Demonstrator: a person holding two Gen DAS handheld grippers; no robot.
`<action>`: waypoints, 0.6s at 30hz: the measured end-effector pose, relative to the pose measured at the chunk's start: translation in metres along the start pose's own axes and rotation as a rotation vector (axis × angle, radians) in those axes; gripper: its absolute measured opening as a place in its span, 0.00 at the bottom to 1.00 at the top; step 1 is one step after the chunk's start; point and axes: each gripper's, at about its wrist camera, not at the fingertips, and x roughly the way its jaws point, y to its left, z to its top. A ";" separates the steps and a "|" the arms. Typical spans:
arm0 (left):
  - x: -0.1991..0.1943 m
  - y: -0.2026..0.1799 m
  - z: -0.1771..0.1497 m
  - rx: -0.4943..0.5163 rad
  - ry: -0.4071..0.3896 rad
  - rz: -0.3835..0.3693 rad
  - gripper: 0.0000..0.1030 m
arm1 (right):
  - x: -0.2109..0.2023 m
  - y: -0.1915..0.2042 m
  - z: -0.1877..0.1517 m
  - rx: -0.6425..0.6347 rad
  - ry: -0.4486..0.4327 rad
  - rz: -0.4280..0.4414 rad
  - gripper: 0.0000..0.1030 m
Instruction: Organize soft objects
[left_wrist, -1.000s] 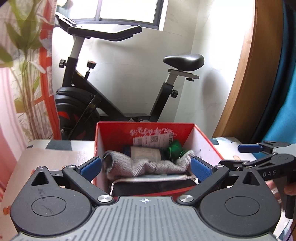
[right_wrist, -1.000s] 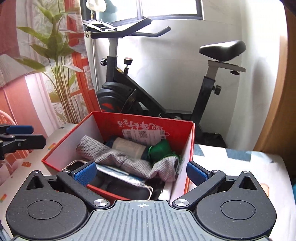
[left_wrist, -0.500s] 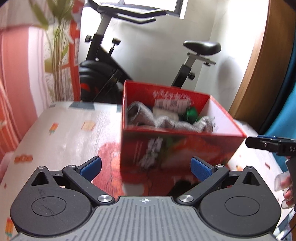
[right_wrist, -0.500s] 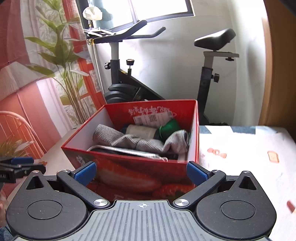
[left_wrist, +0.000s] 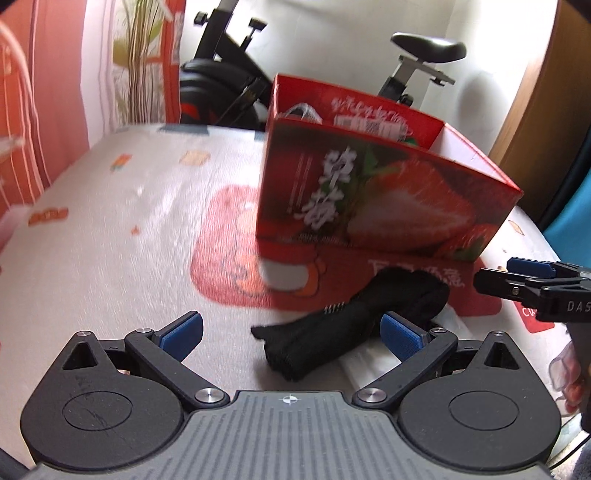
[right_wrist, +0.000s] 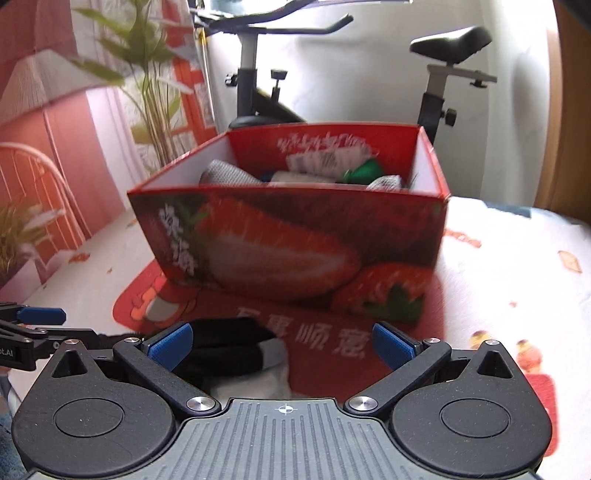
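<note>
Black cloth bundle (left_wrist: 354, 325) outside red box (left_wrist: 388, 206) — left gripper (left_wrist: 291, 332) and right gripper (right_wrist: 282, 343) both wide open, empty; next: straddle, close.

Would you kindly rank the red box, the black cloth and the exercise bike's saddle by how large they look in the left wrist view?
1. Red box, clearly the largest.
2. Black cloth.
3. Saddle, smallest, though it stands far behind the others, so its true size is unsure.

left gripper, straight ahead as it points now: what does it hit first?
Most likely the black fabric bundle lying on the table just ahead of the open left gripper. Beyond it stands the red strawberry box. Depth is unclear, so it could pass just above the bundle.
</note>
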 end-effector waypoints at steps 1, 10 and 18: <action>0.003 0.001 -0.002 -0.008 0.009 0.000 1.00 | 0.004 0.003 -0.001 -0.008 -0.001 0.002 1.00; 0.021 0.012 -0.015 -0.064 0.032 0.031 1.00 | 0.043 0.024 -0.009 -0.096 0.010 0.012 1.00; 0.027 0.019 -0.018 -0.089 0.034 0.038 1.00 | 0.062 0.034 -0.025 -0.156 0.009 -0.026 1.00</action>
